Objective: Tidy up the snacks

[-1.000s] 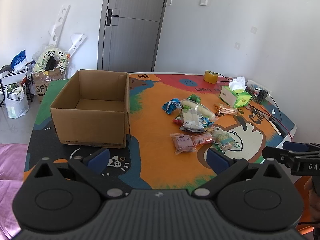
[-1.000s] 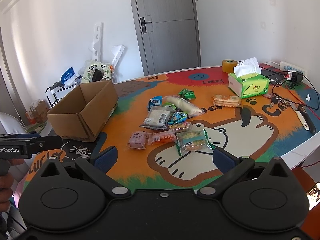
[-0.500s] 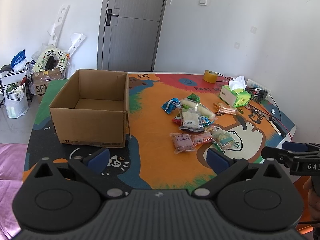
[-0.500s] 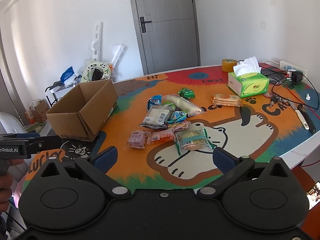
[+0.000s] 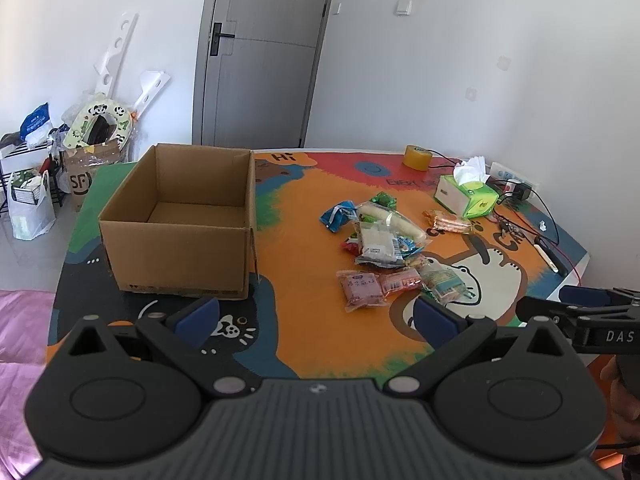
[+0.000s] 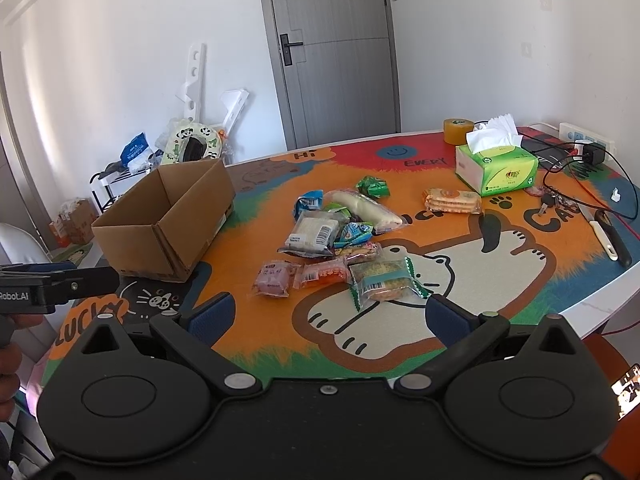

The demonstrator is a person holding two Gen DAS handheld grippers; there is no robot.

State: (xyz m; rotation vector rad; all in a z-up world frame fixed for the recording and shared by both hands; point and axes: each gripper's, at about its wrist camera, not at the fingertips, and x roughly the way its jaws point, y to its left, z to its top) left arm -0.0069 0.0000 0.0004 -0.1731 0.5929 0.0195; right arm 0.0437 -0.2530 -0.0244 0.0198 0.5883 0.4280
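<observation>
A heap of wrapped snacks (image 5: 380, 240) (image 6: 332, 236) lies mid-table on a colourful cartoon mat. A biscuit pack (image 6: 452, 201) sits apart near the tissue box. An open, empty cardboard box (image 5: 176, 216) (image 6: 164, 220) stands to the left of the heap. My left gripper (image 5: 316, 316) is open above the table's near edge, short of the box and snacks. My right gripper (image 6: 328, 312) is also open, hovering just short of a green-edged pastry pack (image 6: 384, 280). Neither holds anything.
A green tissue box (image 6: 496, 164), a tape roll (image 6: 458, 130), keys, cables, a power strip (image 6: 586, 140) and a knife (image 6: 612, 236) occupy the right side of the table. Bags, a small rack and clutter stand on the floor by the far-left wall (image 5: 40, 184).
Both views have shifted very slightly; the snacks and box have not moved, and both grippers stay open.
</observation>
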